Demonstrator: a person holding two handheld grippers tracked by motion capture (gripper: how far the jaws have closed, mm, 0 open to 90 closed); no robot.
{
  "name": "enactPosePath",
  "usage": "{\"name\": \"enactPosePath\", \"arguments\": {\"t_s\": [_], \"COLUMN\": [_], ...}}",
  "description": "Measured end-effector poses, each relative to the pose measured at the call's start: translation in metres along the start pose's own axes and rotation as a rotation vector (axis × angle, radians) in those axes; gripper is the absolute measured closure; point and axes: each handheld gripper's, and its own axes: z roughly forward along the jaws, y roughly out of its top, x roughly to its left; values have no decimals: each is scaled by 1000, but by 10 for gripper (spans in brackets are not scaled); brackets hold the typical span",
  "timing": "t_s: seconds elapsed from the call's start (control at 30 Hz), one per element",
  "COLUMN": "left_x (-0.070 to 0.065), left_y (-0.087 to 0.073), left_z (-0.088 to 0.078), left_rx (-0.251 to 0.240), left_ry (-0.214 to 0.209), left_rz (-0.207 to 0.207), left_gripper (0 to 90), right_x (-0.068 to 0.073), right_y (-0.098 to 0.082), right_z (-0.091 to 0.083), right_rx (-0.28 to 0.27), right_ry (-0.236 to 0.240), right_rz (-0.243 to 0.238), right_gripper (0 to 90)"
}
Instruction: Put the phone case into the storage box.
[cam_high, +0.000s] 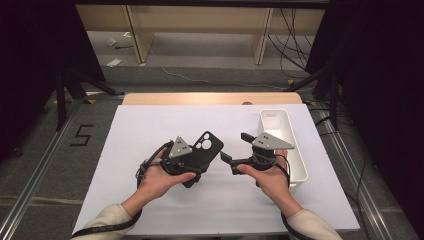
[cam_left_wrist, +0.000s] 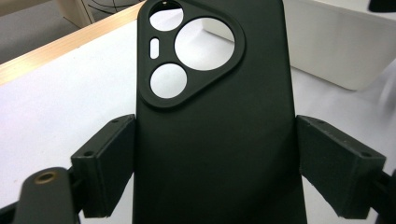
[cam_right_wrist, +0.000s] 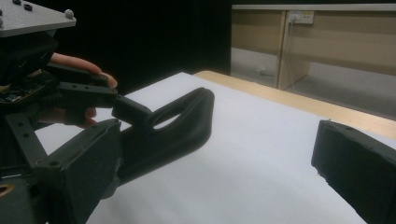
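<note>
Left hand-held gripper (cam_left_wrist: 215, 163) clamps a black phone case (cam_left_wrist: 212, 116), camera end pointing away; right hand-held gripper (cam_high: 239, 150) gapes.

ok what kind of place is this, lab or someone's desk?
Likely a lab data-collection rig, not a desk. A white-covered table sits between black curtains, with a "5" marked on the floor and loose cables behind. The left gripper clamps a black phone case; a white bin sits alongside.

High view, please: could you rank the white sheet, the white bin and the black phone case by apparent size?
1. White sheet
2. White bin
3. Black phone case, held in the left tool
</note>
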Motion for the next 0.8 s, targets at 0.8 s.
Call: {"name": "enactPosePath", "arguments": {"t_s": [0.8], "left_x": [-16], "left_y": [4], "left_z": [6], "left_rx": [-20], "left_ry": [-16], "left_rz": [37], "left_gripper": [152], "right_x": [6], "right_y": [-4], "right_z": [20], "right_rx": [37], "right_ry": [44], "right_rz": [23], "right_gripper": [92]}}
